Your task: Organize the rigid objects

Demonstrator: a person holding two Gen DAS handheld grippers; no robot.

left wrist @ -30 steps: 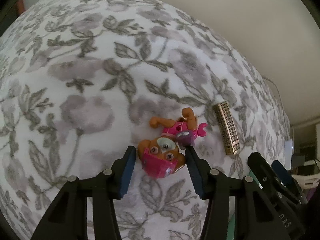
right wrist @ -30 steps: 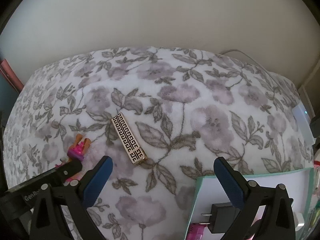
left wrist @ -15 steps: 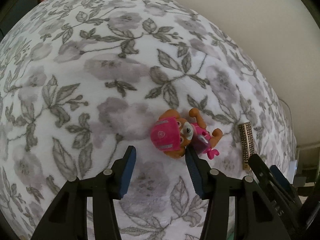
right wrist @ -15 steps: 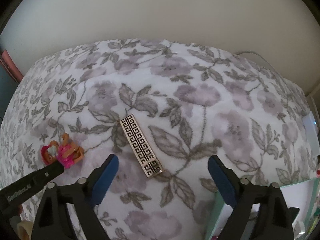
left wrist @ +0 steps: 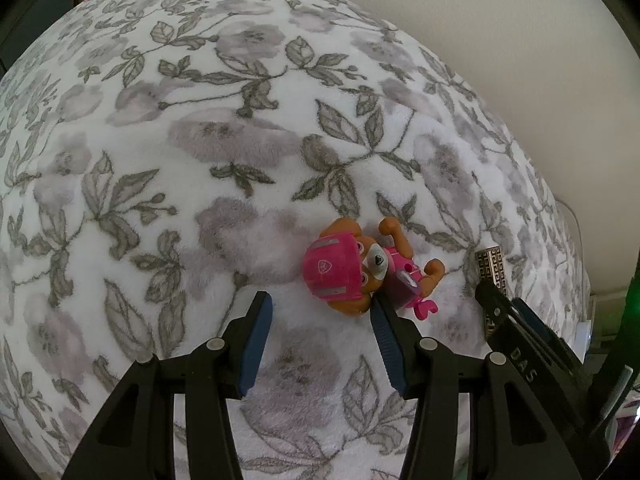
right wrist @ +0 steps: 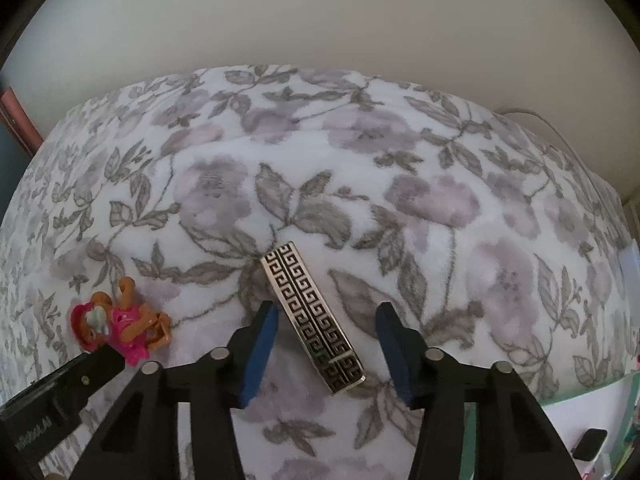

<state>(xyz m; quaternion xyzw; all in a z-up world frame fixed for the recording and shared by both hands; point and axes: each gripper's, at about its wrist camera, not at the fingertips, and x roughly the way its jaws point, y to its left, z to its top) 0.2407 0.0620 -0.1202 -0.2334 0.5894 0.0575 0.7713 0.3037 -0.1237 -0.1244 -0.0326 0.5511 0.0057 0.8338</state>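
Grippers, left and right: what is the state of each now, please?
Left gripper: open, holding nothing.
Right gripper: open, just been closing around the patterned bar, not touching.

Toy pup figure (left wrist: pixel 352 270): orange-brown body, pink helmet and pink vest, small pink tail piece. Lies tipped on its side on the floral fleece blanket (left wrist: pixel 240 152), legs sticking out, helmet top facing the left wrist view.

Patterned bar (right wrist: pixel 312 320): long, flat, rectangular, metallic edge, black-and-silver Greek-key motif. Lies flat on the same blanket, set diagonally, well apart from the pup, to its right.
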